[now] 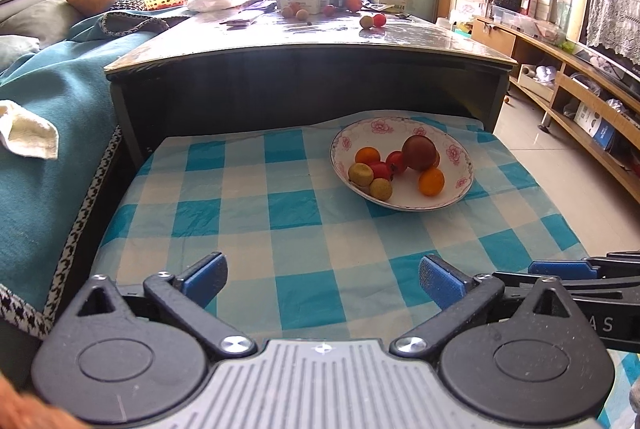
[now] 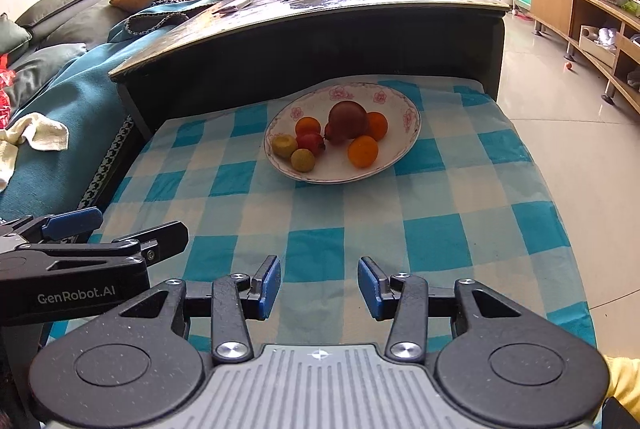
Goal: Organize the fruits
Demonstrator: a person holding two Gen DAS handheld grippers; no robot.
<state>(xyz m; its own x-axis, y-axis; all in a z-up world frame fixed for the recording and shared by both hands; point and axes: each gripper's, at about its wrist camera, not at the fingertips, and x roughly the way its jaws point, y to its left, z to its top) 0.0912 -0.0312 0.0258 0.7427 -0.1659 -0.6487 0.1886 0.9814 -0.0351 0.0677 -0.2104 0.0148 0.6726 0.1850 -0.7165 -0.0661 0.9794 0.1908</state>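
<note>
2 empty grippers: our left gripper [image 1: 322,279] wide, right gripper [image 2: 319,287] narrower; the fruit bowl [image 2: 404,145] lies ahead, nearer the right.

Each fisheye camera sits behind its own gripper's fingers, angled down and forward over the checked cloth [image 1: 240,197], the left wrist view beside the right, both sharing the fruit bowl [image 1: 460,165], the dark table [image 2: 400,13] beyond and the sofa [image 2: 60,29].
</note>
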